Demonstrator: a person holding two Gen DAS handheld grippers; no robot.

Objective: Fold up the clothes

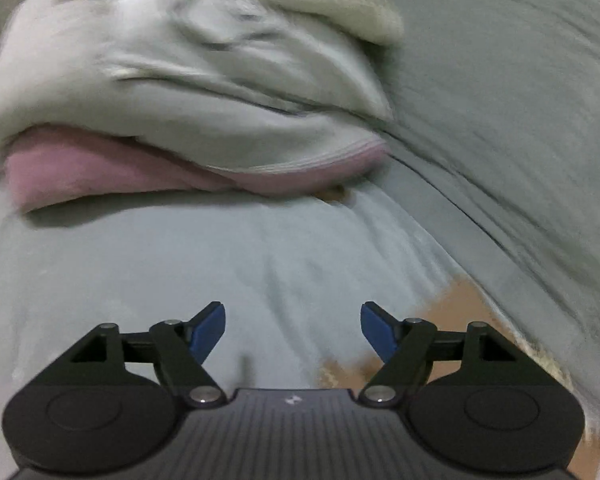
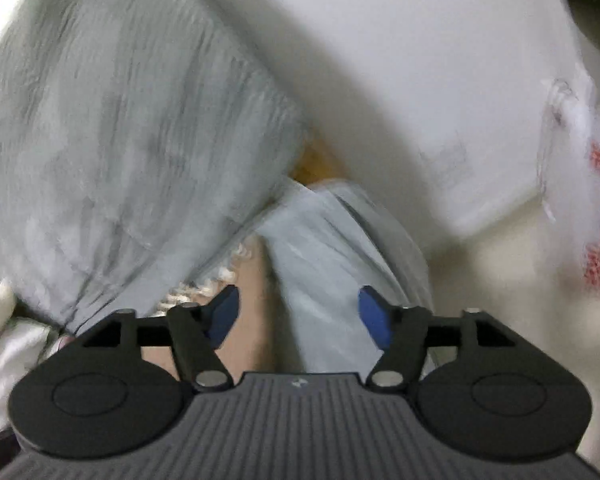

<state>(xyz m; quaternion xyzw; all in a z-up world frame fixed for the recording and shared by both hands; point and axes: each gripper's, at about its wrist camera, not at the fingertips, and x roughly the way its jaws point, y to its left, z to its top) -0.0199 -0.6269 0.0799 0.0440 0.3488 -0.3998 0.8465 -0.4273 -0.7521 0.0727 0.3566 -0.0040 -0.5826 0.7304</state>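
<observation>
Lying across most of both views: grey bedsheet (image 1: 520, 100), rumpled, taken as the landmark for every place below
Pale grey-blue garment (image 1: 220, 272): spread flat on the bedsheet, directly under and ahead of the left gripper, creases running away from the camera; seen again from the right wrist as a strip (image 2: 332, 260) passing between that gripper's fingers
Heap of clothes (image 1: 172, 92): grey-green top with a pink layer beneath and a cream fleecy piece above, on the bedsheet beyond the flat garment's far edge, well apart from the fingers
Left gripper (image 1: 293, 332): blue pads spread apart, nothing between them, hanging just above the flat garment
Right gripper (image 2: 299, 316): pads likewise apart, clamped on nothing; cloth visible behind the gap, contact impossible to tell through the blur
Deciding relation: flat garment straight below both tools, long axis seemingly running forward from the left gripper; left seemingly nearer its middle, right at its edge beside a bare tan patch (image 2: 252, 320)
</observation>
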